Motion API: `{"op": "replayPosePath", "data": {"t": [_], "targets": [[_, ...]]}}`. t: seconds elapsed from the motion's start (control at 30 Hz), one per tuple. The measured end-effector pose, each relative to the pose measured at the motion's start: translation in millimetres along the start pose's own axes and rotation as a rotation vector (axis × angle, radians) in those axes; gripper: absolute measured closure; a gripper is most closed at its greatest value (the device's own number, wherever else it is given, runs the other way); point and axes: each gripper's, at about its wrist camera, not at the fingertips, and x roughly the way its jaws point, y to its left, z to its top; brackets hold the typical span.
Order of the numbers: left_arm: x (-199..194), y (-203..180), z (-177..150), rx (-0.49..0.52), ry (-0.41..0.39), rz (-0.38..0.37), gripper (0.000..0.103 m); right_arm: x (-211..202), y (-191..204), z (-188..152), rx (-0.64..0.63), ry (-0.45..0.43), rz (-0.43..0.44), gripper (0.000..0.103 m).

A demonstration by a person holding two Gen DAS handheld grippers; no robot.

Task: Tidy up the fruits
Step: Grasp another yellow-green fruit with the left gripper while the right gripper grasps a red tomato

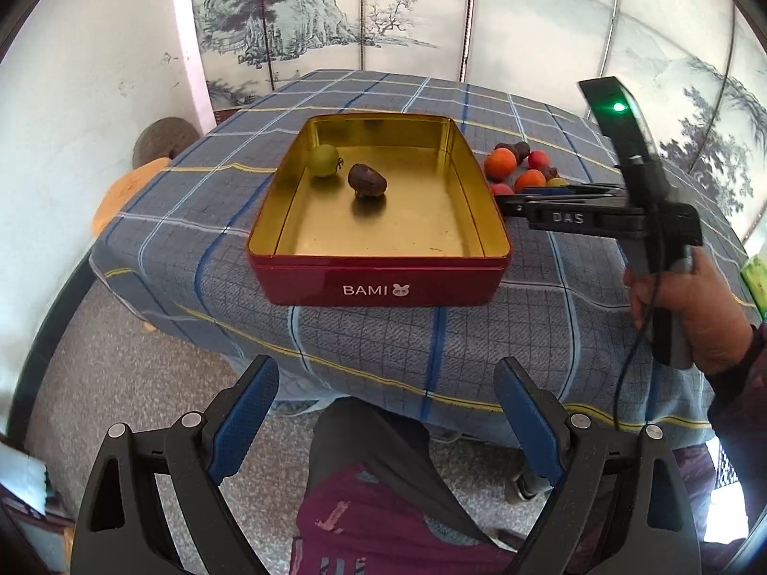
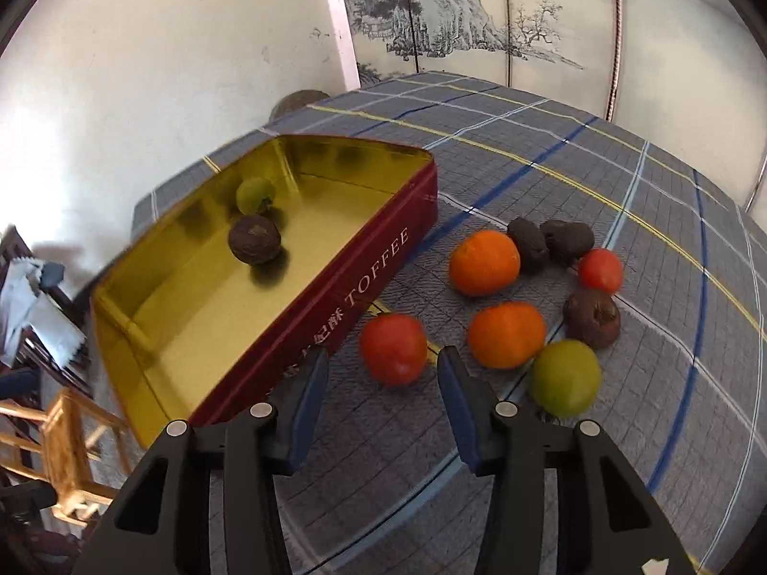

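Red tin on checked cloth holds green fruit, brown fruit; left gripper spread wide, empty.

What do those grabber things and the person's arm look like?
Each gripper is black plastic, with two blue ribbed pads and silver rivets: left gripper, right gripper. The right one bears white "DAS" lettering, a green light and a thin black cable. The sleeve is dark purple.

A: From where does the left wrist view look?
B: From off the table's near edge, tilted down, well back from the red tin.
A: And the right wrist view?
B: Close over the table, slanting down beside the tin's long side. Both views share the tin and the loose fruits.
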Motion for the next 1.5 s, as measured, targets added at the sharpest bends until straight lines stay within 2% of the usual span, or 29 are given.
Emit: {"op": "replayPosePath", "data": {"t": [0.07,0.13,0.17,0.27,0.37,0.53,0.6,0.67,0.77,0.87,0.97,1.07,1.2,1.23,1.33,1.5], "targets": [[2.0,-1.3,0.0,0.007,0.010,0.000,0.012,8.7,-2.5,2.4,-0.008,0.006,0.003,0.059],[3.7,-4.0,-0.3,0.018,0.019,0.006,0.012,18.4,-4.0,7.5,-0.019,0.021,0.003,0.071],[4.1,-5.0,-0.3,0.022,0.021,0.009,0.012,19.3,-3.6,7.9,-0.021,0.023,0.009,0.073],[4.6,-6.2,0.5,0.029,0.024,0.020,0.012,11.5,-0.4,3.8,-0.036,0.017,0.024,0.074],[3.4,-7.4,3.5,0.049,0.011,0.014,0.012,-24.4,-12.9,-11.5,-0.006,-0.043,0.022,0.074],[-1.4,-28.7,19.3,0.177,-0.056,-0.002,0.012,-78.5,-86.7,-46.5,0.096,-0.064,-0.149,0.074],[-2.6,-40.9,27.7,0.241,-0.076,-0.035,0.012,-93.9,-122.1,-60.0,0.155,-0.054,-0.221,0.074],[-2.1,-55.7,38.0,0.294,-0.078,-0.110,0.012,-106.0,-152.1,-73.6,0.193,-0.044,-0.294,0.074],[2.5,-77.9,54.5,0.353,-0.073,-0.223,0.012,-113.5,-184.6,-89.3,0.252,-0.035,-0.336,0.074],[13.3,-101.0,79.3,0.432,-0.076,-0.303,0.012,-112.6,-200.9,-102.4,0.309,-0.032,-0.333,0.074],[27.3,-122.7,103.3,0.507,-0.073,-0.339,0.012,-114.8,-205.9,-111.2,0.336,-0.060,-0.306,0.074],[48.7,-141.0,130.1,0.564,-0.030,-0.388,0.013,-116.1,-209.8,-112.9,0.356,-0.074,-0.281,0.074],[79.0,-161.4,157.2,0.589,0.026,-0.406,0.023,-118.6,-213.7,-116.3,0.370,-0.088,-0.247,0.074],[88.8,-168.1,163.6,0.604,0.043,-0.415,0.029,-118.2,-214.4,-116.5,0.373,-0.088,-0.239,0.074],[112.6,-182.3,168.8,0.671,0.085,-0.384,0.040,-117.1,-215.9,-116.5,0.383,-0.087,-0.215,0.073],[143.3,-197.5,164.5,0.778,0.151,-0.345,0.044,-119.2,-219.8,-118.6,0.404,-0.102,-0.183,0.073]]}}
